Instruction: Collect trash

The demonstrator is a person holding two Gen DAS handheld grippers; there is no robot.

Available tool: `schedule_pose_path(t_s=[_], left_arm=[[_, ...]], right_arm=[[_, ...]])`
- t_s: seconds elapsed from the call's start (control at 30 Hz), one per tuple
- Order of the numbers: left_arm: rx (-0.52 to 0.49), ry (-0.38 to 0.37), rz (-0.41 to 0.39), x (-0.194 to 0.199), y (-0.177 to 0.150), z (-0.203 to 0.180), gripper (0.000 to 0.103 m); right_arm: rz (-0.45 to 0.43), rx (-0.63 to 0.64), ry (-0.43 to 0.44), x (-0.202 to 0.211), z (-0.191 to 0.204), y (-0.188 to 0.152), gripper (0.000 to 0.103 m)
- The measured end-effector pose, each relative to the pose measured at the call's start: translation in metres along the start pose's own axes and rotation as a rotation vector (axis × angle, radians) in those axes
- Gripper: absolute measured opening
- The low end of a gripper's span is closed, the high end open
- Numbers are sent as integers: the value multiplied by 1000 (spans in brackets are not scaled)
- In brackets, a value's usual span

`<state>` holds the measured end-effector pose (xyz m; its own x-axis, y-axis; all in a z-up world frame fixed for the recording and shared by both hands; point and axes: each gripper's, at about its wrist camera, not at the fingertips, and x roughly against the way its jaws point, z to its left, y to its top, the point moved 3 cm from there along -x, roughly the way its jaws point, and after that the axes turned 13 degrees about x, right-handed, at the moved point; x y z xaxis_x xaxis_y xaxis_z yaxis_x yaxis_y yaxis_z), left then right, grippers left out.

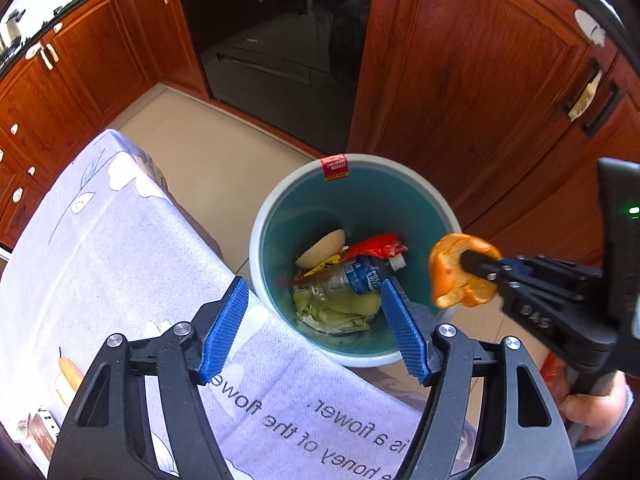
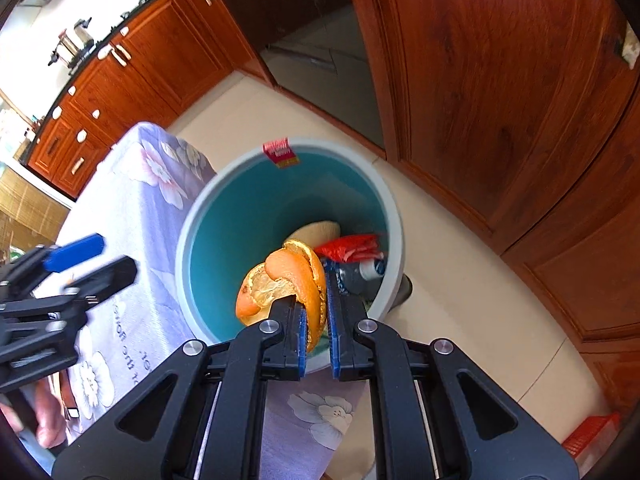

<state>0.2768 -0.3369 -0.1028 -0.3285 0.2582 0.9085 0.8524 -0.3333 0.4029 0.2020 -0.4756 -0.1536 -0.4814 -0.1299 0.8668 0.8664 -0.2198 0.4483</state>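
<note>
I have two grippers in view and one bin; nearest me, my left gripper [image 1: 314, 328] stands with its blue ribbed pads spread wide and nothing between them, hanging over the near rim of the bin and the edge of the lavender flower-printed tablecloth [image 1: 120, 248] with its line of black lettering; my right gripper [image 2: 316, 316] has its jaws drawn close and clamped on one curled piece of orange peel [image 2: 280, 284], the peel's lower edge pinched between the pads and the rest fanning up past the fingertips; from the left wrist view that peel [image 1: 460, 272] hangs just above the bin's right-hand rim, beside the opening and not inside it; the round bin with a pale grey rim and teal inner wall [image 1: 360, 200] stands on the beige tiled floor [image 1: 208, 152], touching the draped table edge; inside it I count one crushed clear plastic bottle with a blue label [image 1: 356, 276], one red and yellow crinkled wrapper [image 1: 372, 248], one pale tan rounded piece [image 1: 322, 250] that I cannot identify, and a wad of yellow-green crumpled scrap [image 1: 336, 308] at the bottom; one red sticker [image 1: 335, 168] sits on the bin's far rim; beyond it stand reddish-brown wooden cabinets [image 1: 480, 80] and one black glass-fronted oven [image 1: 276, 40].
</note>
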Motion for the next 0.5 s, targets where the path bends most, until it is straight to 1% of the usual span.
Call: schedule_pose_path(t_s=[0.17,0.27,0.3,0.33,0.4,0.5], left_arm=[[4,-15,-21,14,-3,4,76],[17,-25,-25,21,-3,8,77],[22,-27,-26,22,-3,9,78],[28,-28,-28,23,-3,11,78],[39,-31,-27,24,-4,15,79],[53,-31,-27,26,-5,20,82]], right_arm=[[26,6,0,-13,5,-1,9],[40,5,16,-18,9,0,17],[36,1,25,-18,11,0,30],[29,0,23,-17,12,1,47],[7,-1,25,-14,14,2,64],[-1,-19,34,-9,15,5,78]])
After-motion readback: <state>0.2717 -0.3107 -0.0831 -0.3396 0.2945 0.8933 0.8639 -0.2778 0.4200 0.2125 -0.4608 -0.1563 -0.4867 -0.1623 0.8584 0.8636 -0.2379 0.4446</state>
